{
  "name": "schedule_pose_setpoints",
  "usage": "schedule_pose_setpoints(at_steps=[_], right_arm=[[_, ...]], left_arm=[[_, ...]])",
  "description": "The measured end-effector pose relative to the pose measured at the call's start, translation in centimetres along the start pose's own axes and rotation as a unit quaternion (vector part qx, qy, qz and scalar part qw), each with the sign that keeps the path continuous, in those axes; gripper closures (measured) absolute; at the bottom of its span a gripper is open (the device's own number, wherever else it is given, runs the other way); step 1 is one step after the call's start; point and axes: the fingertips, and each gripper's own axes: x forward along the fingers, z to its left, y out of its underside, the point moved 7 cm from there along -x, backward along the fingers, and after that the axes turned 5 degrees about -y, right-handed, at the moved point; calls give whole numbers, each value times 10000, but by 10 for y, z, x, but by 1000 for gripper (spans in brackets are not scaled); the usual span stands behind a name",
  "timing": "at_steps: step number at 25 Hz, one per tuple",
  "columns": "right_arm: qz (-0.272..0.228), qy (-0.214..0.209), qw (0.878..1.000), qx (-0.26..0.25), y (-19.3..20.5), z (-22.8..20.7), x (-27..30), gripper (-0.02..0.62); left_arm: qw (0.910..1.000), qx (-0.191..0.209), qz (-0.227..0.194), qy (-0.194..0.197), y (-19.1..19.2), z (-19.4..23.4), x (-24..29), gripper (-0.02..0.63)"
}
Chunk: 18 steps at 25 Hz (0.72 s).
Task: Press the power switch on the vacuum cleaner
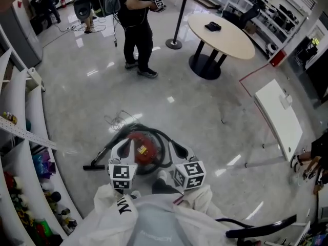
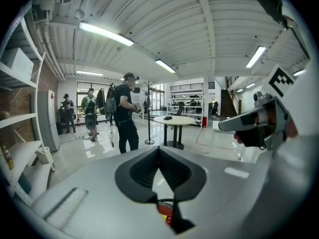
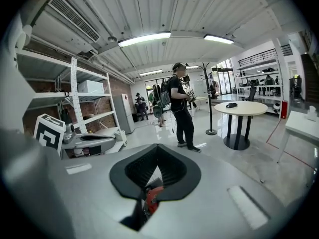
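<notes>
both pairs of jaws were closed and empty. the left gripper (image 2: pixel 159 158) and right gripper (image 3: pixel 157 156) hung just above the red vacuum cleaner (image 1: pixel 144 148), which stood on the floor (image 1: pixel 205 111). the power switch could not be made out. recommended method: locate the switch on the vacuum cleaner, lower one closed pair squarely onto it and press once, clear of the hose (image 1: pixel 115 140).

Vacuum cleaner (image 1: pixel 145 148) on floor (image 1: pixel 205 106), table (image 1: pixel 241 41) far behind.
</notes>
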Motion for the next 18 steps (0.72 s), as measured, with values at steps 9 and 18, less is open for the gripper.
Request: schedule_pose_setpoints(at_steps=[9, 18], right_arm=[[282, -691, 9972, -68, -6, -19, 33, 595], [477, -1245, 9910, -126, -7, -41, 53, 595]], left_arm=[[9973, -148, 283, -662, 4, 5, 8, 606], [9915, -251, 505, -1175, 6, -4, 14, 606]])
